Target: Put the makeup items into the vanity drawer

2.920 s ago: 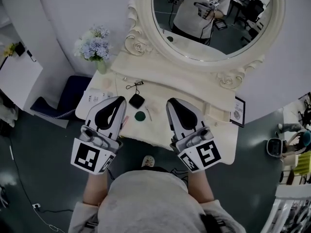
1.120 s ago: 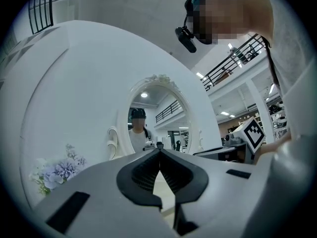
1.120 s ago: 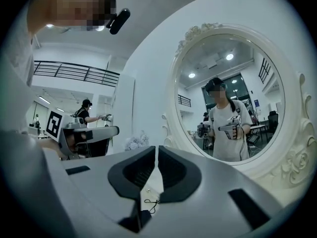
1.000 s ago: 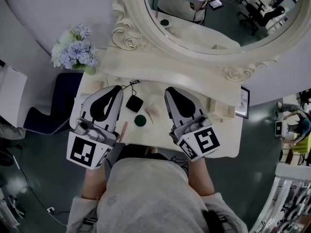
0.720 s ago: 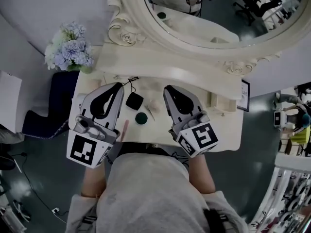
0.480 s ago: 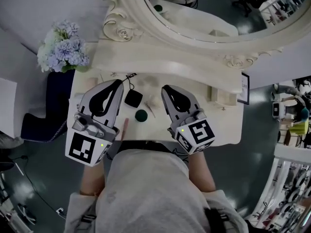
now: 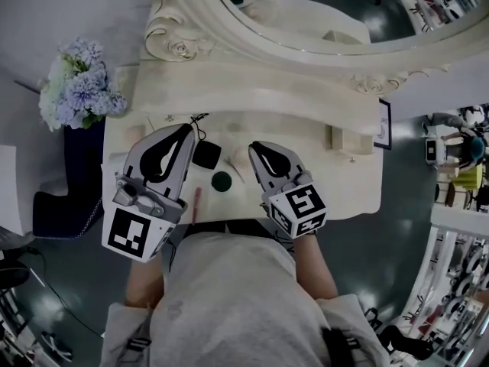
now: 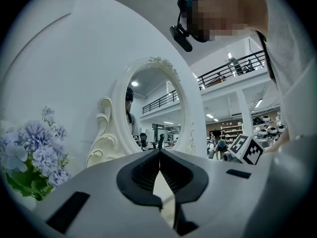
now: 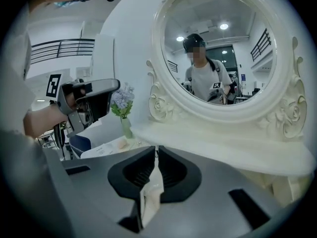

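On the cream vanity top [image 7: 306, 167] lie a black square compact [image 7: 206, 154], a dark green round item [image 7: 221, 180] and a pink stick [image 7: 196, 203]. My left gripper [image 7: 188, 128] hovers above the top's left part, its tip just left of the compact. It is shut and empty, jaw tips touching [image 8: 159, 151]. My right gripper [image 7: 253, 147] hangs right of the green item, also shut with nothing in it [image 9: 156, 148]. No drawer shows; the table's front edge is hidden under the person.
A big oval mirror [image 7: 321, 21] in a carved frame stands at the back. A vase of blue flowers [image 7: 76, 82] sits at the far left, with a thin black cord [image 7: 200, 121] nearby. A small framed picture [image 7: 382, 125] and a cream box [image 7: 341, 138] stand at the right.
The head view has tilted and shifted down the vanity. My right gripper has drawn a little left and nearer, its marker cube turned more upward. The left gripper and the items keep their places.
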Motion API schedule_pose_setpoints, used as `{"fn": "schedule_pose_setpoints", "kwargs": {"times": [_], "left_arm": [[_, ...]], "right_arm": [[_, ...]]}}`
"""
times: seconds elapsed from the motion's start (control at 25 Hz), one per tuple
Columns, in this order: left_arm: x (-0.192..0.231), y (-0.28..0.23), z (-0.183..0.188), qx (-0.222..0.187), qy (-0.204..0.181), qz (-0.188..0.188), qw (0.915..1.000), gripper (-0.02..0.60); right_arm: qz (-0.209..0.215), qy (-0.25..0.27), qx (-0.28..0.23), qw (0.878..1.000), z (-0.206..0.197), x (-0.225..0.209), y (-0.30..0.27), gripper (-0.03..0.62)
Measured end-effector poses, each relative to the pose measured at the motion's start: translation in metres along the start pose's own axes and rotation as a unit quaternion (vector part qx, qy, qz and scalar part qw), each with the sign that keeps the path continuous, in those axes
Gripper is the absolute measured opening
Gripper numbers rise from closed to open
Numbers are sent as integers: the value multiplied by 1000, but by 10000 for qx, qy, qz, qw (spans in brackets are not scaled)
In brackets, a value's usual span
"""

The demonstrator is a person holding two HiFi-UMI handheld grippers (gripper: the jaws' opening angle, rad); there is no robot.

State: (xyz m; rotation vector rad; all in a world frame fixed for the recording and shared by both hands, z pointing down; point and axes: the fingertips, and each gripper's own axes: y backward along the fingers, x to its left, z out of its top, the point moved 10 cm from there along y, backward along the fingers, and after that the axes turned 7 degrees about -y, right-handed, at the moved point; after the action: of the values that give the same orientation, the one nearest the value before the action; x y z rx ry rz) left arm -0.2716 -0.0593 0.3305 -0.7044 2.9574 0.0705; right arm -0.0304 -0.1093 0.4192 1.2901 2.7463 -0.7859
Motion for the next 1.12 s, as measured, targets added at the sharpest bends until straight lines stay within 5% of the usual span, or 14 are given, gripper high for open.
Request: {"fn": "schedule_pose_setpoints", "kwargs": {"times": [0.6,1.12], "left_arm": [[13,1,-28,353,101,-377,9986,15],[23,-6,-29,23,339,-276,9990,15]], "right_arm": [[-358,-159,1118,9930,-55,-10,-17,34],[-626,83,1807,9815,-89,-12,-30,170]]}}
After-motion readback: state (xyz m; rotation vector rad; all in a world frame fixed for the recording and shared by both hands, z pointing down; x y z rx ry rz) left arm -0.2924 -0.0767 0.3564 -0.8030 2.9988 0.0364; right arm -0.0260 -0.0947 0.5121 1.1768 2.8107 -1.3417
